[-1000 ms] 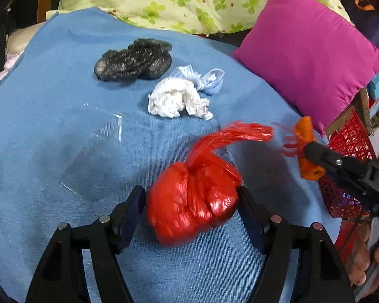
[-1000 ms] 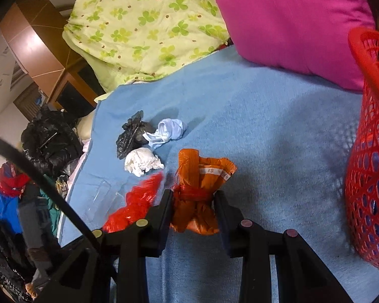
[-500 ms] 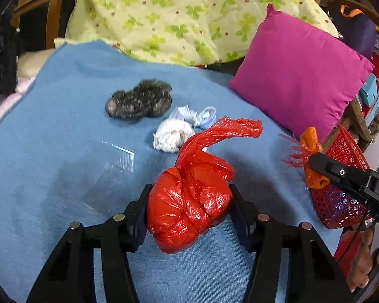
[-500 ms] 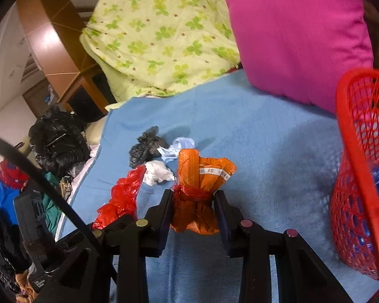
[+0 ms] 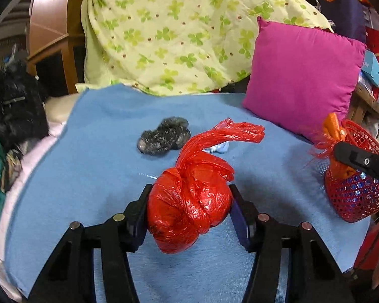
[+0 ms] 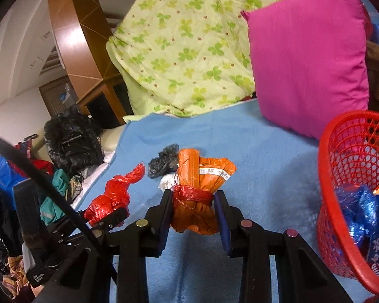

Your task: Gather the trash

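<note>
Two grippers, each loaded: left gripper (image 5: 189,217) pinching red bag (image 5: 189,209); right gripper (image 6: 193,214) pinching orange bag (image 6: 197,194), beside red basket (image 6: 328,202).

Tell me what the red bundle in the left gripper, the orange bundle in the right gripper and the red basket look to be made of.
Red bundle: thin glossy plastic film, crinkled, with shiny highlights and a twisted tail.
Orange bundle: seemingly printed plastic wrapper, creased, tied with red netting or fringed film.
Red basket: rigid moulded plastic lattice, slightly glossy; open mesh holes show a shiny blue wrapper inside.
</note>
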Demonstrator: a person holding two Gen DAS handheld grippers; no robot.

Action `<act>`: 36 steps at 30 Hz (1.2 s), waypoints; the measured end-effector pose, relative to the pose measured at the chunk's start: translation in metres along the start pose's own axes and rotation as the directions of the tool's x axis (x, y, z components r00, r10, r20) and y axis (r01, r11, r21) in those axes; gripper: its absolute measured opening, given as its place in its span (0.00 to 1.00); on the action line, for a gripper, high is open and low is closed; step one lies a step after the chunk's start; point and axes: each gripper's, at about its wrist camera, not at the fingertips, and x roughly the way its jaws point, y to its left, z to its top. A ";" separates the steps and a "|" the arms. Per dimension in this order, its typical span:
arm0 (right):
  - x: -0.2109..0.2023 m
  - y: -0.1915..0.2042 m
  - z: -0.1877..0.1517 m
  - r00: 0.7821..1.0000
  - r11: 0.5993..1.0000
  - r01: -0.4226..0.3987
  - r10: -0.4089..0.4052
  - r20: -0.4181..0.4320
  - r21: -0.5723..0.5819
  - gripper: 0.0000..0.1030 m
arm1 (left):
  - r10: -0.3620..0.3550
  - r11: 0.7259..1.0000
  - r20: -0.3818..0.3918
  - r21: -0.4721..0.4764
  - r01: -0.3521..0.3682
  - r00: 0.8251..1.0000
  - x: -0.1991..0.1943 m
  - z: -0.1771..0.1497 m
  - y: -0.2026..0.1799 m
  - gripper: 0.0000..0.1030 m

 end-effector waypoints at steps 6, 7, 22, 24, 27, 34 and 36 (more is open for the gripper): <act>-0.027 -0.004 0.003 0.998 1.000 -0.005 0.005 0.060 -0.003 0.34 | 0.029 0.999 0.038 0.036 -0.030 0.999 -0.017 0.004 -0.012 0.57; -0.030 -0.005 0.003 0.998 1.000 -0.005 0.005 0.067 0.000 0.34 | 0.032 0.999 0.045 0.043 -0.034 0.998 -0.020 0.004 -0.014 0.57; -0.059 -0.023 0.006 0.992 1.000 -0.004 0.002 0.128 0.020 0.34 | 0.034 0.996 0.084 0.084 -0.041 0.996 -0.039 0.010 -0.038 0.57; -0.061 -0.024 0.006 0.991 1.000 -0.009 0.006 0.131 0.021 0.34 | 0.029 0.995 0.085 0.092 -0.036 0.996 -0.040 0.011 -0.042 0.57; -0.063 -0.027 0.005 0.991 1.000 -0.005 0.002 0.137 0.026 0.34 | 0.023 0.994 0.089 0.104 -0.032 0.996 -0.041 0.012 -0.048 0.57; -0.070 -0.035 0.006 0.989 0.999 -0.003 -0.003 0.149 0.038 0.34 | 0.007 0.993 0.086 0.121 -0.017 0.996 -0.040 0.015 -0.059 0.57; -0.072 -0.038 0.007 0.988 0.999 -0.002 -0.004 0.152 0.043 0.34 | 0.005 0.992 0.084 0.123 -0.015 0.996 -0.040 0.016 -0.062 0.57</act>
